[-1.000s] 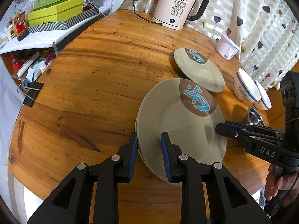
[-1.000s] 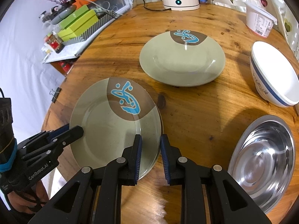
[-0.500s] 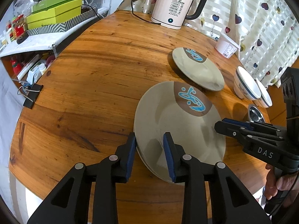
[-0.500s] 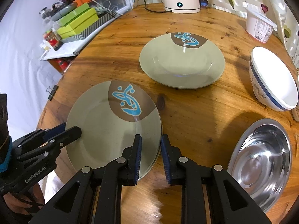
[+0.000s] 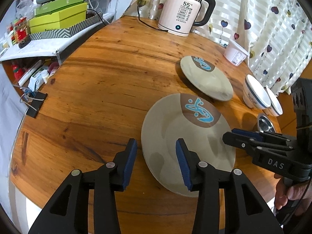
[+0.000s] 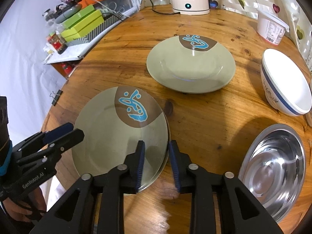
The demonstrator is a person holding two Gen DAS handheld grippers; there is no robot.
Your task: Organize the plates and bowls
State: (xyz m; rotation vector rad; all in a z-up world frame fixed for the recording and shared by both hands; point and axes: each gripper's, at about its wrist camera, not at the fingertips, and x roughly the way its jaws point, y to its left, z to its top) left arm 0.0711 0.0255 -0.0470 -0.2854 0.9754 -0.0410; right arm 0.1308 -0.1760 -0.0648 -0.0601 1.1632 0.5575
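Table (image 5: 97, 89): both grippers (image 5: 156, 161) released plate (image 5: 175, 136).

Plates: three seen. One green plate (image 6: 109, 146) with a brown patch and a blue motif lies on a second plate (image 6: 168, 128), of which only a rim shows. A third matching plate (image 6: 191, 68) lies apart.

Bowls: three. Two are white bowls with a blue band, one (image 5: 255, 95) beside the other (image 5: 275, 106), and one is a steel bowl (image 6: 273, 165).

On the counter (image 5: 107, 74) there are also one electric kettle (image 5: 183, 15), one white plastic tub (image 6: 271, 27) and one binder clip (image 5: 36, 104).

Claws: two, the left claw (image 5: 156, 146) and the right claw (image 6: 157, 148).
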